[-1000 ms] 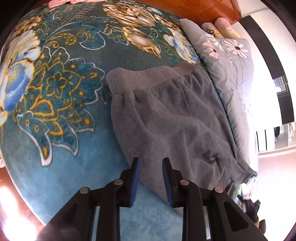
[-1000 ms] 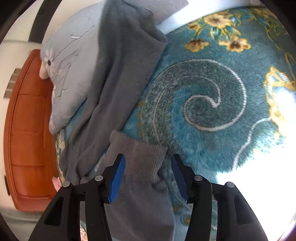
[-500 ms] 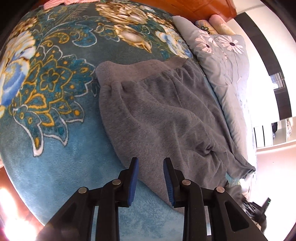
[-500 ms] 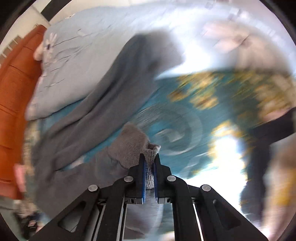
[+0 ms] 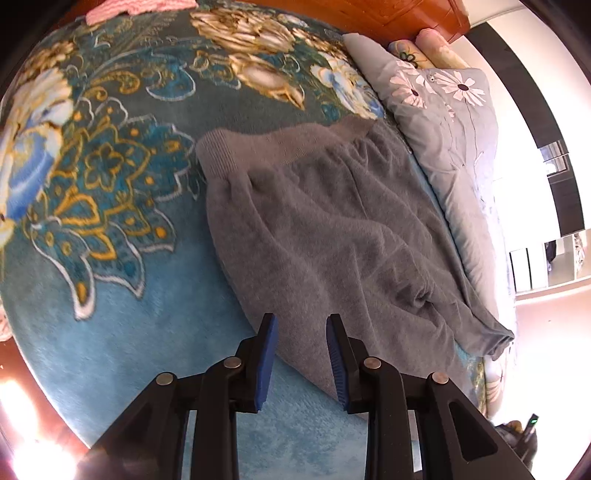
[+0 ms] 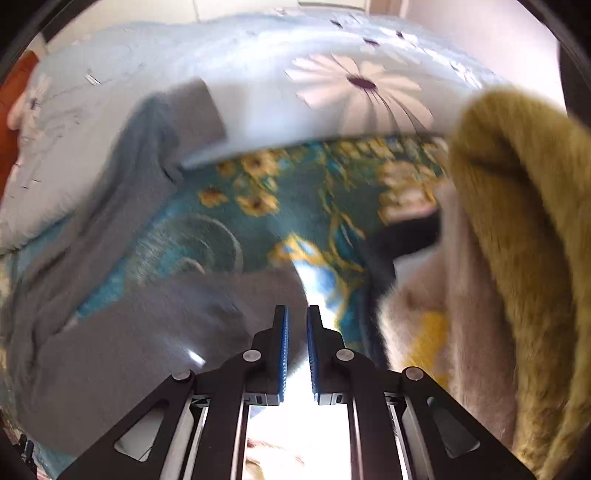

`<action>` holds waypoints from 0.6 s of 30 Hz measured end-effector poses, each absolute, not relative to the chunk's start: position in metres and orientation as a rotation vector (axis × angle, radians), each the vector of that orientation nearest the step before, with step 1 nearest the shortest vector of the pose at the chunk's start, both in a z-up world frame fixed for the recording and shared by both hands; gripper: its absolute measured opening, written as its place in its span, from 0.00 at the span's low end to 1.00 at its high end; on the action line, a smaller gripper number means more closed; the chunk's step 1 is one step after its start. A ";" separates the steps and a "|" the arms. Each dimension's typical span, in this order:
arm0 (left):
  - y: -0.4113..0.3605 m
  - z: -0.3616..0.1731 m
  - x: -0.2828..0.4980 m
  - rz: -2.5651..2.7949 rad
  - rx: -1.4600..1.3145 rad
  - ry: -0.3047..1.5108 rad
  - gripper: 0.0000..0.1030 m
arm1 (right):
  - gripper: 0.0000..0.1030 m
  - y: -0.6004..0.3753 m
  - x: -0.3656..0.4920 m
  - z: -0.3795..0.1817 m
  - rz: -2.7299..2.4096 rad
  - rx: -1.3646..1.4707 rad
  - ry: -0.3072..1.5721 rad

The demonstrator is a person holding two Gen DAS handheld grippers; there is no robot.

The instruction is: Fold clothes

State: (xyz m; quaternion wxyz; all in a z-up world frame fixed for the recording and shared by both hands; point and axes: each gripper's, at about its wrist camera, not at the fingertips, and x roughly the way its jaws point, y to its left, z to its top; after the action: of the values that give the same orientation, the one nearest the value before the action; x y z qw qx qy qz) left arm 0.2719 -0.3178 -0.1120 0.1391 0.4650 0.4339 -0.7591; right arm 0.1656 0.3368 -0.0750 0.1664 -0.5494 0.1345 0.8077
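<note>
Grey trousers [image 5: 332, 229] under parted left gripper [image 5: 301, 354], right gripper [image 6: 296, 347] seemingly empty

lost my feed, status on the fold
Left tool open over grey pants. Right tool nearly shut, nothing visibly held. Mustard garment close right.

1. The trousers [image 5: 332, 229] were plain grey with a ribbed waistband.
2. The blanket [image 5: 110, 177] was teal, patterned with gold, white and blue flowers.
3. The quilt [image 5: 454, 140] was pale grey with white daisies.
4. The headboard [image 5: 399, 14] was orange-brown wood.
5. The fuzzy garment [image 6: 517, 221] was mustard yellow.
6. Each claw was black with blue pads [image 5: 266, 354].
</note>
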 end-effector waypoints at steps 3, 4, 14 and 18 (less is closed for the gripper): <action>-0.320 -0.114 0.269 -2.181 1.329 1.264 0.36 | 0.48 0.331 0.138 -0.062 2.438 -1.504 0.442; -0.319 -0.116 0.267 -2.178 1.328 1.272 0.36 | 0.49 0.330 0.127 -0.058 2.478 -1.484 0.469; -0.302 -0.130 0.244 -2.173 1.393 1.268 0.37 | 0.49 0.354 0.013 -0.105 2.422 -1.425 0.917; -0.302 -0.133 0.241 -2.164 1.399 1.268 0.38 | 0.49 0.362 -0.002 -0.131 2.336 -1.416 1.112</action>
State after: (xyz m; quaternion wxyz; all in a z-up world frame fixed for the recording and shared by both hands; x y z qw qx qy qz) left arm 0.2410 -0.3023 -0.1331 0.1345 0.4826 0.4376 -0.7467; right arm -0.0024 0.3622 -0.1313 0.0958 -0.4780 0.3751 0.7884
